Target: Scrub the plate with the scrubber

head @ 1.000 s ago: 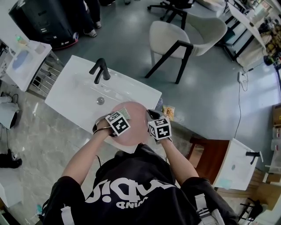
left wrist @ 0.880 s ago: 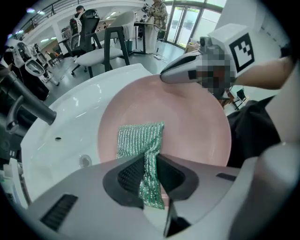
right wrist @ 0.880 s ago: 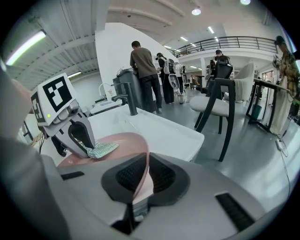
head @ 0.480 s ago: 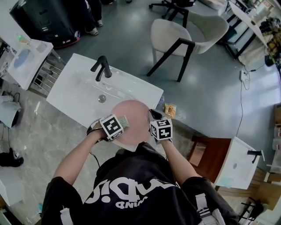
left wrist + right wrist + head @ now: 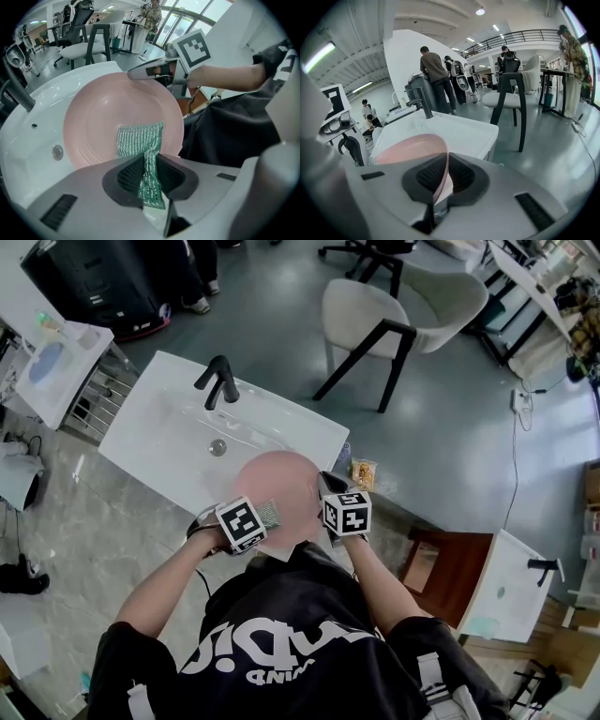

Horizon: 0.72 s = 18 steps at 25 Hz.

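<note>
A round pink plate [image 5: 281, 486] is held tilted over the near right corner of a white sink [image 5: 159, 427]. My right gripper [image 5: 324, 487] is shut on the plate's right rim; in the right gripper view the thin rim [image 5: 440, 164] runs between the pads. My left gripper [image 5: 264, 517] is shut on a green mesh scrubber [image 5: 270, 514]. In the left gripper view the scrubber [image 5: 139, 139] hangs from the jaws and lies on the lower part of the plate's face [image 5: 103, 117], near its near edge.
A black faucet [image 5: 216, 381] stands at the sink's far side, with the drain [image 5: 217, 447] in the basin. A small packet [image 5: 361, 475] lies beside the sink. A white chair [image 5: 394, 306] stands beyond, and a second sink [image 5: 502, 592] at the right.
The left gripper has drawn the scrubber across the plate from near its middle to its near edge, towards the person. The right gripper and plate have stayed put.
</note>
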### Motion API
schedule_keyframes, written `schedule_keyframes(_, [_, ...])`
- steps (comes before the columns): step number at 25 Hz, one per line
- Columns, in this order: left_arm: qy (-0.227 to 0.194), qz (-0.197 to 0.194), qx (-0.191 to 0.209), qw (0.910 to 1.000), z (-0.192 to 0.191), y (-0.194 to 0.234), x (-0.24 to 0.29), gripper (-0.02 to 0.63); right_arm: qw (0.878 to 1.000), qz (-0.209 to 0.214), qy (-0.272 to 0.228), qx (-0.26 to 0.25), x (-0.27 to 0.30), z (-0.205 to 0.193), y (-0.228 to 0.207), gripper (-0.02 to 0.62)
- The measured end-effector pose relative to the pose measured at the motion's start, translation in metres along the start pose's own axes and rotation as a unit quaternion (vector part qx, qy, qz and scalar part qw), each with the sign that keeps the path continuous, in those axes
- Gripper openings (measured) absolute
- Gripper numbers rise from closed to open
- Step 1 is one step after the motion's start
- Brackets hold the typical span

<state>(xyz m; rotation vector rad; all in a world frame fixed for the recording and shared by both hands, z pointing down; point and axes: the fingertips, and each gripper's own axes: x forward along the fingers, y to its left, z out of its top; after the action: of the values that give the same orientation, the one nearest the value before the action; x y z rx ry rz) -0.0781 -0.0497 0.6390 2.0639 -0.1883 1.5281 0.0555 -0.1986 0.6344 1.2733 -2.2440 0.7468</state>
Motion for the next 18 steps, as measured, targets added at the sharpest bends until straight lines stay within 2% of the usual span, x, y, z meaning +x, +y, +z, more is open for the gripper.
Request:
schedule_keyframes(7, [-0.031, -0.061, -0.009, 0.9976, 0.014, -0.036, 0.006, 0.089, 0.999, 0.001, 0.004, 0.033, -0.005, -0.013, -0.002, 0.029])
schedule_keyframes(18, [-0.042, -0.079, 0.001, 0.996, 0.034, -0.052, 0.021, 0.092, 0.997, 0.017, 0.01, 0.072, -0.01, -0.019, -0.004, 0.028])
